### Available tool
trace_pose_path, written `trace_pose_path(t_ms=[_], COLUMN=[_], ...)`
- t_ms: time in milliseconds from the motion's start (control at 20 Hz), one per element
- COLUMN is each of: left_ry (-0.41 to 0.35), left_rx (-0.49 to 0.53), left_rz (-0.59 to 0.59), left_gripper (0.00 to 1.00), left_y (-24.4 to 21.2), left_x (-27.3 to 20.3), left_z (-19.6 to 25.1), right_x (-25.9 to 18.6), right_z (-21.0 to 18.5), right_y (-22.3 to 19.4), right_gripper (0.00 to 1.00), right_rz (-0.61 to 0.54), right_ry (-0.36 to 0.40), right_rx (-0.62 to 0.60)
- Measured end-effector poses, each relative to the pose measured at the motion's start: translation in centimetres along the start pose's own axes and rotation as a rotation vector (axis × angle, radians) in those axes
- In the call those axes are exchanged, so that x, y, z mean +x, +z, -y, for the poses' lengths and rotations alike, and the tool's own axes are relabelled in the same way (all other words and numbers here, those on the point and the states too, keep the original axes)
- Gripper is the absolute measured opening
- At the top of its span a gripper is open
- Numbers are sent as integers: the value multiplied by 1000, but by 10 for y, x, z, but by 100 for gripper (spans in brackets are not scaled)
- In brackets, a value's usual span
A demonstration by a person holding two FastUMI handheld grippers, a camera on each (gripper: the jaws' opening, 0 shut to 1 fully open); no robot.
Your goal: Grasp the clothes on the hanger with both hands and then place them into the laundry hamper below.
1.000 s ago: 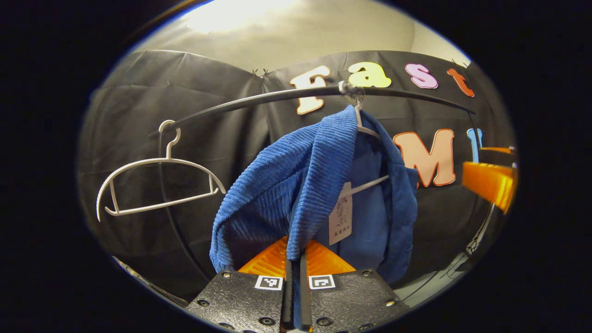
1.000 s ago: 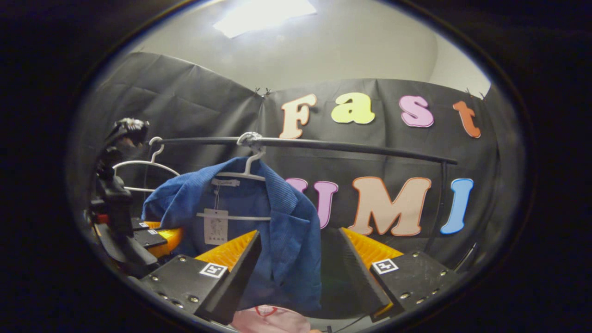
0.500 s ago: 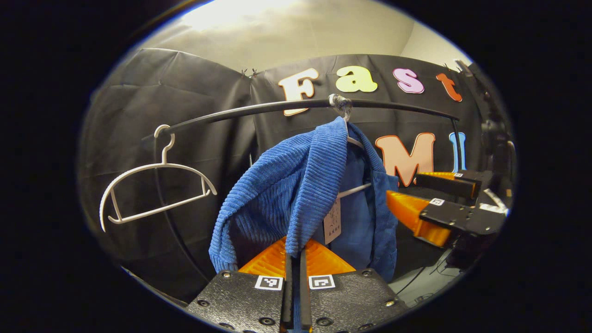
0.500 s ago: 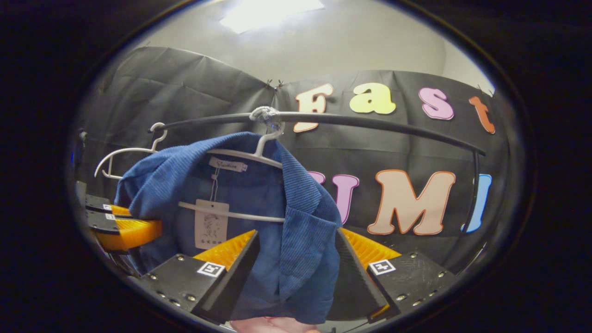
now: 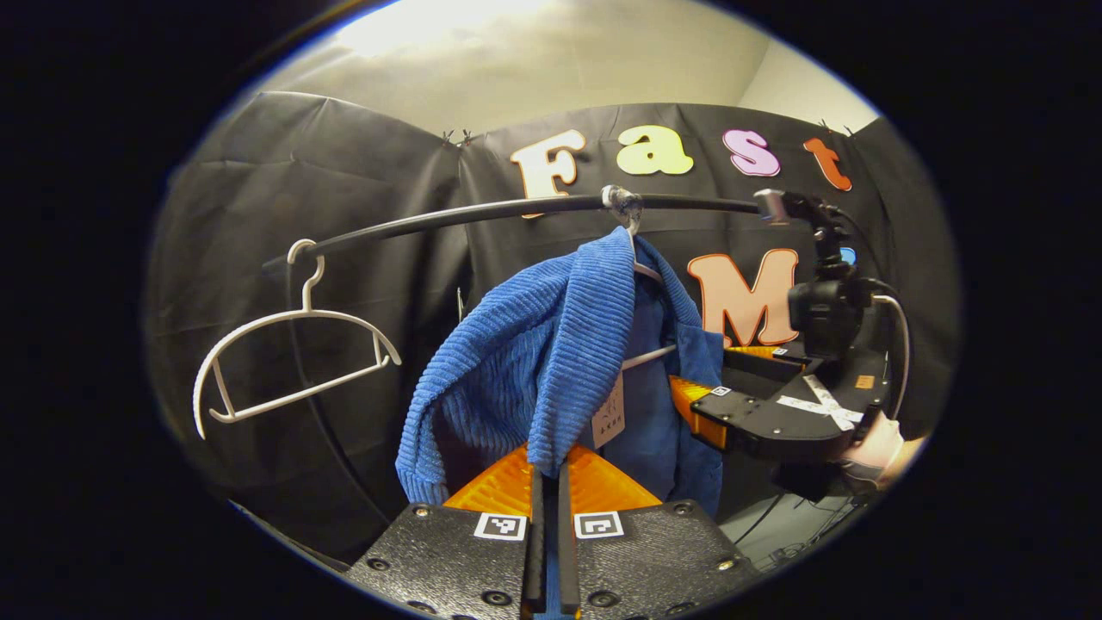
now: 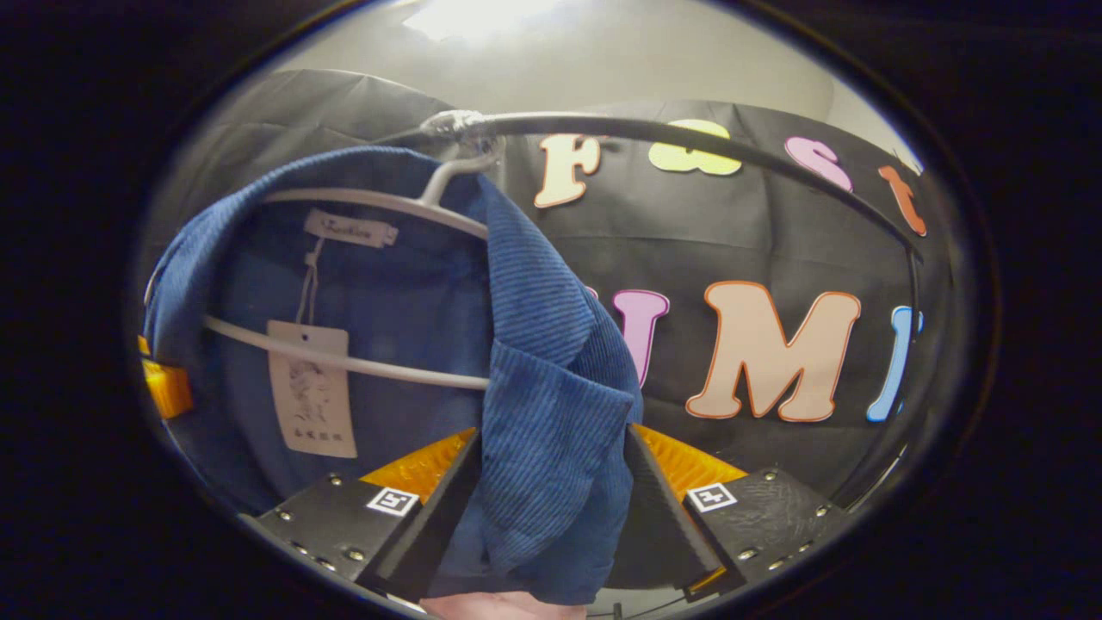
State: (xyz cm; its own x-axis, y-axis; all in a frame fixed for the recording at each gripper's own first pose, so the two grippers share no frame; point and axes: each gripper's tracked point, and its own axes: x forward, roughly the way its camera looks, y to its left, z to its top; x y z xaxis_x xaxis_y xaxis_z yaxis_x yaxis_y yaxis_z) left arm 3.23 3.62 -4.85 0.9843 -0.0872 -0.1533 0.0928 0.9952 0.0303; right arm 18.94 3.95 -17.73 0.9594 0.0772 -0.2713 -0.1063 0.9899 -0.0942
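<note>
A blue corduroy jacket (image 5: pixel 551 344) hangs on a white hanger (image 5: pixel 647 356) from the black rail (image 5: pixel 448 217). My left gripper (image 5: pixel 547 482) is shut on the jacket's near front edge, low down. In the right gripper view the jacket (image 6: pixel 534 344) is close, with its hanger (image 6: pixel 370 202) and a paper tag (image 6: pixel 310 387) inside. My right gripper (image 6: pixel 551 439) stands open, and the jacket's other front edge hangs between its fingers. The left gripper view shows the right gripper (image 5: pixel 693 405) at the jacket's far side, held by a hand (image 5: pixel 874 448).
An empty white hanger (image 5: pixel 293 344) hangs at the rail's left end. The black cloth wall stands close behind the rail. A pale pink shape (image 6: pixel 508 607) shows at the bottom edge below the jacket.
My right gripper has moved in toward the jacket, so the front edge now lies deep between its open fingers. The left gripper has kept its hold and hardly moved.
</note>
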Motion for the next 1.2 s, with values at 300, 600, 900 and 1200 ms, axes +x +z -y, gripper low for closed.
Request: trace_pose_path(t_ms=[300,600,900,1200], left_ry=[-13,-36,-51,-43], left_rx=[-15,-26,-57,-117], left_rz=[-11,-21,-19,3], left_gripper=[6,6,6,6], left_y=[1,8,18,37], left_x=[-4,-15,-28,-42], left_z=[2,1,-5,-20], right_x=[14,12,17,22], right_z=[9,43,75,91], right_y=[-18,-4,17,34], right_gripper=[70,10,10,10], right_rz=[-65,-57,-12,32], right_ry=[-40,-142,-197,-223], right_rx=[-25,-8,17,36])
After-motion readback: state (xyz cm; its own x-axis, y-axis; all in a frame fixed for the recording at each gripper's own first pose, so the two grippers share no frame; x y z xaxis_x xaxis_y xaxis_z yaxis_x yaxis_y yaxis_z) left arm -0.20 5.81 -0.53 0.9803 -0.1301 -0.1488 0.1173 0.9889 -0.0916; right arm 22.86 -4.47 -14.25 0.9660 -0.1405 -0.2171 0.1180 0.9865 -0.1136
